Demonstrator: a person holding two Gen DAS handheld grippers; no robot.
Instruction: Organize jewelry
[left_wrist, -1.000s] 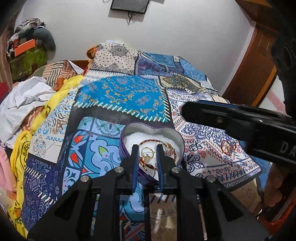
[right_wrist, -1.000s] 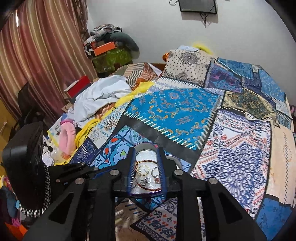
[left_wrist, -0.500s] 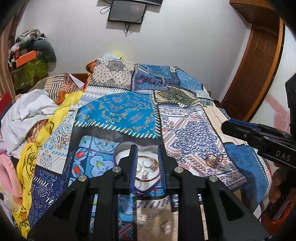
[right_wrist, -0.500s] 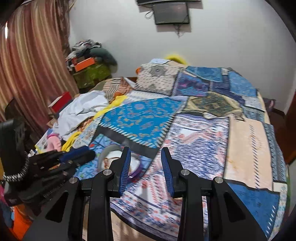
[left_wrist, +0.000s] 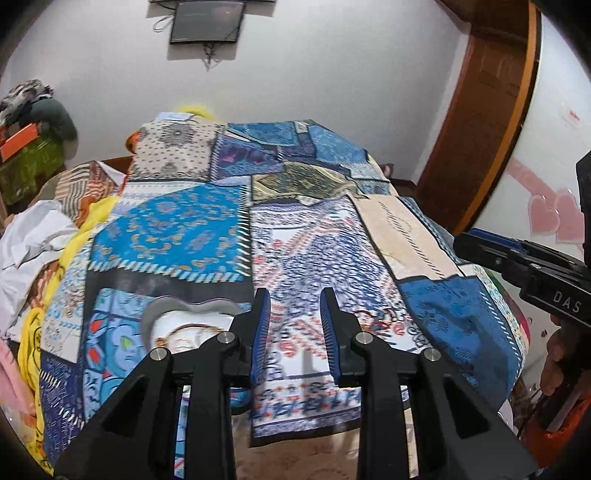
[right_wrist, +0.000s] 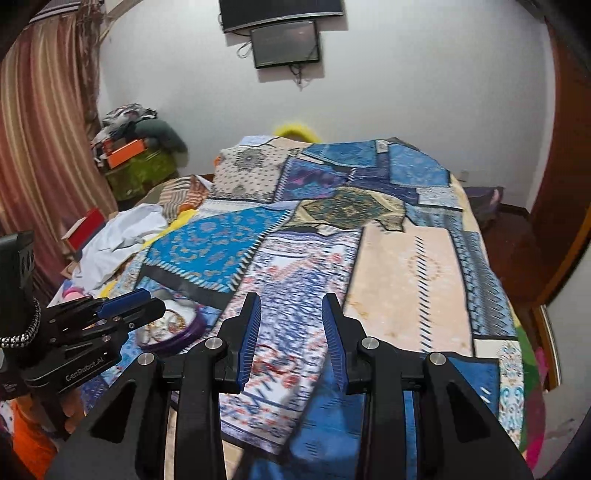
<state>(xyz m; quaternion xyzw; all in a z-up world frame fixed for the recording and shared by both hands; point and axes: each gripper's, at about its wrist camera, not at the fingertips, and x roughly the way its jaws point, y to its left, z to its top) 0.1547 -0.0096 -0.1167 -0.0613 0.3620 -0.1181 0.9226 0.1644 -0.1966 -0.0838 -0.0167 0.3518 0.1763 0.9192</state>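
Left gripper (left_wrist: 293, 306): held over the near part of the bed, jaws parted with a clear gap, nothing between the blue pads; through the gap only the quilt shows. In the right wrist view it enters from the left, its tips over the box.
Right gripper (right_wrist: 290, 314): jaws parted about as wide, holding nothing, pointed at the red-and-blue patterned patch. In the left wrist view its body comes in from the right edge, off the side of the bed.
Box (left_wrist: 177, 317): heart-shaped, open, purple outer wall, white lining; it sits on the quilt near the bed's front edge, just left of the left gripper's left finger, which hides part of it.
Jewelry (left_wrist: 184, 334): a thin reddish-gold bangle and smaller gold pieces lie inside the box; the smaller ones are too blurred to name.
Loose piece (left_wrist: 373, 314): a small reddish ring shape on the quilt, right of the left gripper, well apart from the box; blurred.
Quilt (right_wrist: 406, 266): patchwork of blue, cream and patterned panels, covering the bed.
Clothes (right_wrist: 118, 240): white and yellow pile along the bed's left side.
Screen (right_wrist: 284, 42): dark, mounted on the far wall.
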